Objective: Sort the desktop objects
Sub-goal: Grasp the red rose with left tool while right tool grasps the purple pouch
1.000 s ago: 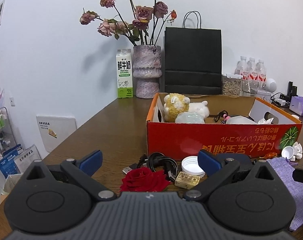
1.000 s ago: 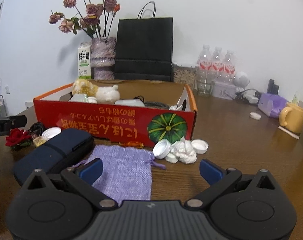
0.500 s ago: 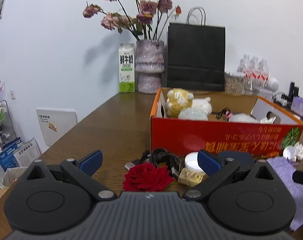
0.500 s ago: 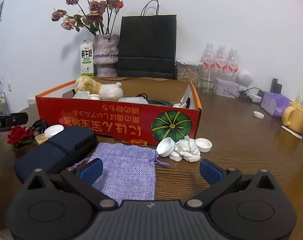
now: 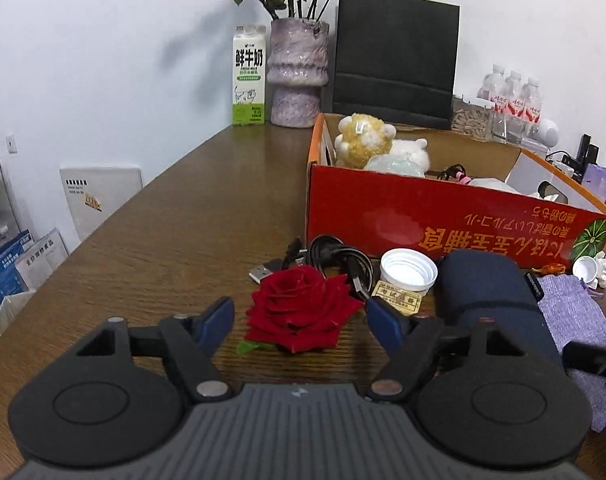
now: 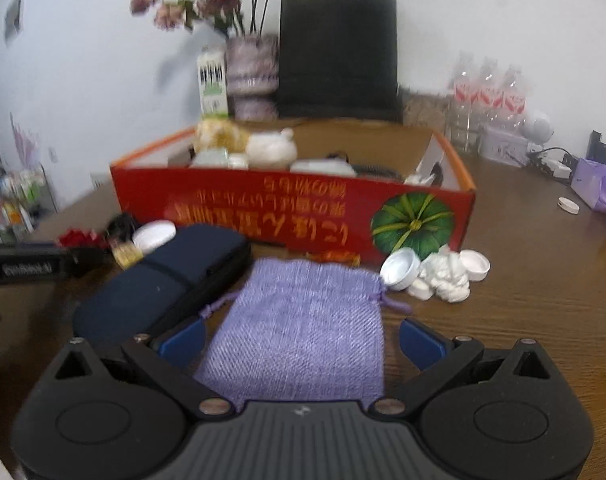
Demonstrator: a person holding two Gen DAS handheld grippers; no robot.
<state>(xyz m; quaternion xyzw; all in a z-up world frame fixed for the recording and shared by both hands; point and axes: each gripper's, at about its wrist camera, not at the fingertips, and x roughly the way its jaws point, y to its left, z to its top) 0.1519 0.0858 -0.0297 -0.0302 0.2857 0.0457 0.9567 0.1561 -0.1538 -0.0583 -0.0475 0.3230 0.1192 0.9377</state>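
Observation:
A red rose head [image 5: 301, 307] lies on the brown table between the fingers of my open left gripper [image 5: 301, 318]; the fingers do not touch it. A lilac cloth pouch [image 6: 303, 324] lies flat between the fingers of my open right gripper [image 6: 301, 342]. A red cardboard box [image 5: 443, 222] holding plush toys and cables stands just behind; it also shows in the right wrist view [image 6: 287, 216]. A navy zip case [image 6: 159, 284] lies left of the pouch.
By the rose lie a black USB cable [image 5: 335, 260], a white lid [image 5: 409, 270] and a small gold tag [image 5: 397, 300]. White caps and a white figurine [image 6: 443, 274] lie right of the pouch. A vase [image 5: 299, 72], milk carton [image 5: 249, 80] and black bag [image 5: 395, 56] stand at the back.
Both grippers have moved forward and down. The rose now lies between the left fingers, and the pouch lies between the right fingers. Both stay open.

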